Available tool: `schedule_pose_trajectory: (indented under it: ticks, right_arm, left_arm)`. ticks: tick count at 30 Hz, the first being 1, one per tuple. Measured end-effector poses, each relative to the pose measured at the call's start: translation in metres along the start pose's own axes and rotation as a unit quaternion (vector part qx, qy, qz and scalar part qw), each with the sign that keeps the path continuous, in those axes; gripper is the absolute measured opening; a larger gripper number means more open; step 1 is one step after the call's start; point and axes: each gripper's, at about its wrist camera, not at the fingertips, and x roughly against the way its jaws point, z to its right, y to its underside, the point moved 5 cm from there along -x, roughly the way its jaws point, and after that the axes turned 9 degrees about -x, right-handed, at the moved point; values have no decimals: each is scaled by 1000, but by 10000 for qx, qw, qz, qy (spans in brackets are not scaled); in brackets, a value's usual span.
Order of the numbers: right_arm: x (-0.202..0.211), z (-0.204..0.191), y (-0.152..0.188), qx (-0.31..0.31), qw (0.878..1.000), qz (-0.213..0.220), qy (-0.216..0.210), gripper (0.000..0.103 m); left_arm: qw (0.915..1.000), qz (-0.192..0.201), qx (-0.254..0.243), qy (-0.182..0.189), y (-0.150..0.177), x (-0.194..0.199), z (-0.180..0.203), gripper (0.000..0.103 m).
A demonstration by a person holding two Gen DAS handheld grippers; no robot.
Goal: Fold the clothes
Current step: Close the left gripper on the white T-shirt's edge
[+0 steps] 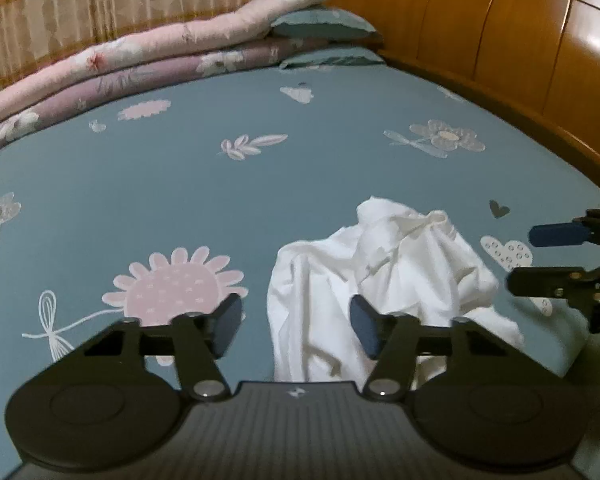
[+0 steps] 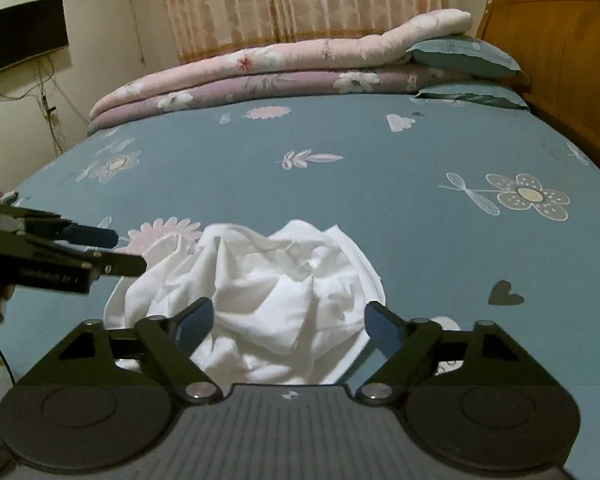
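A crumpled white garment (image 1: 384, 276) (image 2: 268, 292) lies in a heap on the blue flowered bedsheet (image 1: 260, 184) (image 2: 340, 200), near the front edge. My left gripper (image 1: 296, 328) hovers over the heap's left part. It is open, with a clear gap between the pads and no cloth pinched. From the right wrist view the left gripper (image 2: 120, 250) comes in from the left, its tips beside the heap's left edge. My right gripper (image 2: 290, 328) is open wide above the heap's near side, holding nothing. The right gripper (image 1: 540, 260) also shows at the right edge of the left wrist view.
Folded pink and purple quilts (image 2: 260, 76) (image 1: 132, 68) and teal pillows (image 2: 464, 56) (image 1: 320, 26) are stacked along the bed's far side. A wooden headboard (image 1: 500, 32) (image 2: 560, 48) bounds the right side. Curtains (image 2: 300, 0) and a wall screen (image 2: 24, 36) stand behind the bed.
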Motion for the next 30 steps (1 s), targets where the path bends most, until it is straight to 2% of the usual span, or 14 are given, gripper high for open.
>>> schedule_pose_trajectory:
  ticks: [1,4,8,9,11,13,15,20,28,30]
  right_arm:
    - [1,1,1,1,10000,-23,-1,81]
    - [3,2,6,4,10000,-95,-14,76]
    - [5,1,8,47,9999,-100,-5,75]
    - [6,0,7,51,9999,-97,-25,75]
    - [7,-1,7,69,9999,-85,-39,75]
    - [8,-2,8,88,9999,-87,-41,75]
    - [9,-3,9,97,9999,-94,-48,75]
    - [11,-3,9,66,9999,-80,-84,75]
    - [9,-13,6,165,9998,-84,-2,75]
    - [9,-16,6,181,9998,-88,-8,75]
  left_arm:
    - [10000,-70,20,44,2,-3,0,40]
    - [9994,-199,157,227,6,-14,-2,37]
    - [9974,-351,356,510,9,-28,-4,34]
    - [9968,-385,357,604,10,-30,-3,26]
    - [9959,-462,340,704,11,-33,-2,18]
    - [9962,-496,316,642,12,-32,-4,6]
    - [9970,-435,310,568,11,-25,-8,4]
    - [9985,-250,430,213,10,-7,-29,3]
    - [9964,-42,723,-447,15,22,-82,0]
    - [9958,-50,770,-494,17,25,-92,0]
